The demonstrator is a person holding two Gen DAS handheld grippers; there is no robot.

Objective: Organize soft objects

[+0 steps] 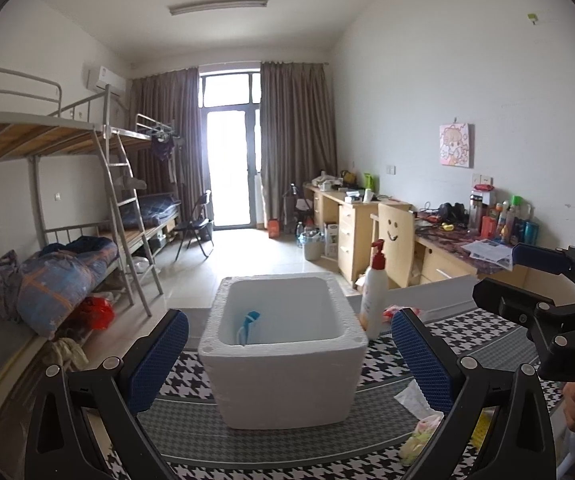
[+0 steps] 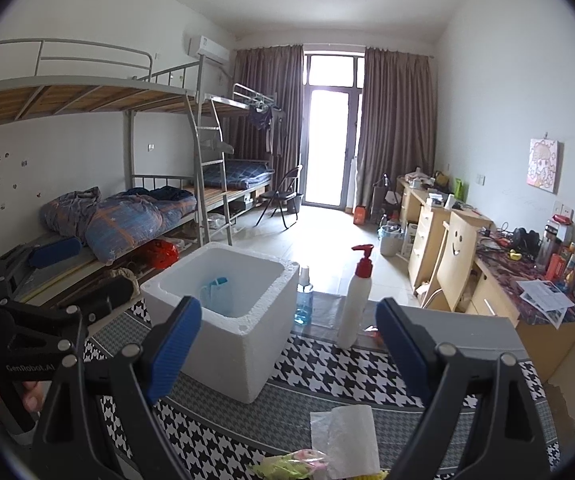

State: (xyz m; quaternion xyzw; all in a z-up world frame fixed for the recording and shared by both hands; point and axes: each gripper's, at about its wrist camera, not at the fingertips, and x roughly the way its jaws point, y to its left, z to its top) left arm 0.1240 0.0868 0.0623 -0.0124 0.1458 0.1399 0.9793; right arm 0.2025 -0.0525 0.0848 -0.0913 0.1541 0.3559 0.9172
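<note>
The left gripper [image 1: 289,354] is hovering with its jaws wide apart, gripping nothing. The white foam box [image 1: 287,364] is standing just ahead between its fingers, with a blue item [image 1: 249,326] inside, maybe a mask. The pump bottle [image 1: 375,296] is standing right beside the box. The tissue [image 2: 345,436] and a crumpled soft wrapper [image 2: 287,466] are lying under the right gripper [image 2: 289,350], also wide open and empty. Reaching carelessly could be tipping the bottle, because it is tall.
</note>
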